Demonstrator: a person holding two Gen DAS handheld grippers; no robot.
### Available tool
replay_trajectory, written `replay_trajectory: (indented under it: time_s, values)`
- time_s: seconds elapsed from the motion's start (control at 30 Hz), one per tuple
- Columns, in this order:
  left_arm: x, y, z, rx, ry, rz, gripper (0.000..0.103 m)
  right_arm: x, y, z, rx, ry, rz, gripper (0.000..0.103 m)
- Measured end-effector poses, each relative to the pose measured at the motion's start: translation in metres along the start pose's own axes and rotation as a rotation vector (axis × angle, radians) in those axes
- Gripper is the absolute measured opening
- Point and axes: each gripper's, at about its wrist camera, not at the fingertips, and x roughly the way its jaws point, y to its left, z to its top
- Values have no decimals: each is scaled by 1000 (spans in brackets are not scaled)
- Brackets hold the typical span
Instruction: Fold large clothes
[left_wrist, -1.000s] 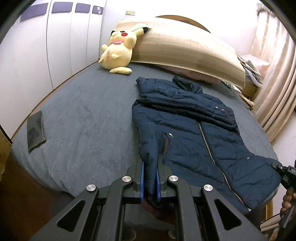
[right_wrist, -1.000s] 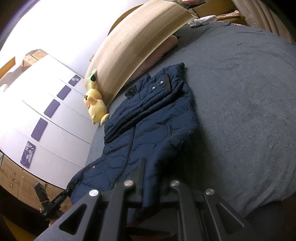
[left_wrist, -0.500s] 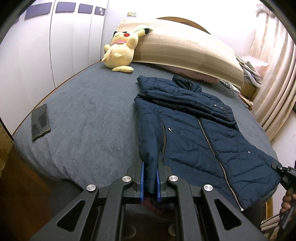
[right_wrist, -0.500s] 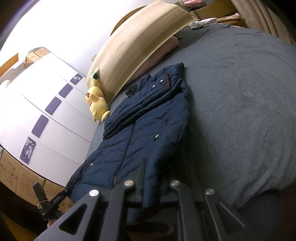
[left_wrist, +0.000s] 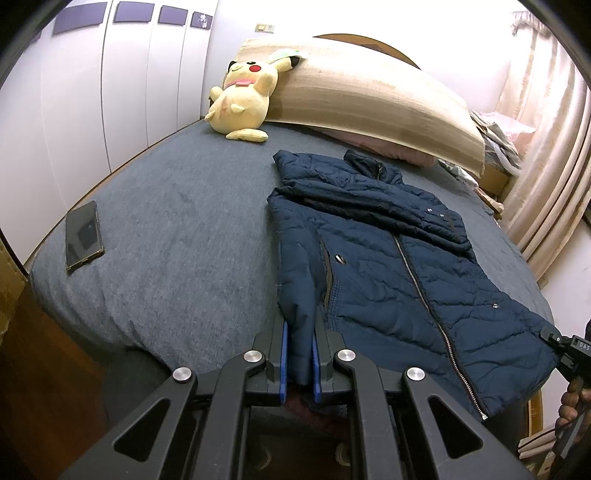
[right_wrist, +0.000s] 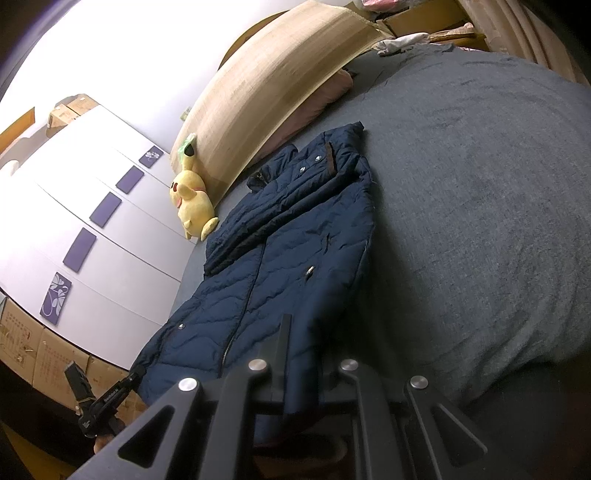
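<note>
A navy quilted jacket (left_wrist: 388, 258) lies front up on the grey bed (left_wrist: 177, 229), zipper closed, sleeves folded across the chest, collar toward the headboard. My left gripper (left_wrist: 299, 354) is shut on the jacket's left hem corner at the near bed edge. My right gripper (right_wrist: 303, 362) is shut on the other hem corner of the jacket (right_wrist: 280, 266). The right gripper also shows at the far right of the left wrist view (left_wrist: 565, 350), and the left gripper at the lower left of the right wrist view (right_wrist: 107, 398).
A yellow plush toy (left_wrist: 243, 99) leans on the rolled tan mat (left_wrist: 369, 92) at the headboard. A black phone (left_wrist: 83, 234) lies near the bed's left edge. White wardrobe doors (left_wrist: 92, 110) stand left, curtains (left_wrist: 546, 155) right. Cardboard boxes (right_wrist: 33, 350) stand by the wardrobe.
Both grippers have lifted and drawn the hem toward the bed's foot, stretching the jacket flatter and straighter. Both grips are unchanged.
</note>
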Motion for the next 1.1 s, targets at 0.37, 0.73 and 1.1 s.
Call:
replay_trajectory:
  time_s: [0.37, 0.73, 1.1]
  values:
    - [5, 0, 0, -1, 11, 2, 11, 3, -1, 0, -5, 10, 1, 10]
    - [15, -2, 21, 14, -5, 3, 11, 15, 5, 23, -15, 7, 18, 10]
    - [33, -11, 59, 27, -33, 0, 11, 30, 15, 57, -19, -13, 23, 10]
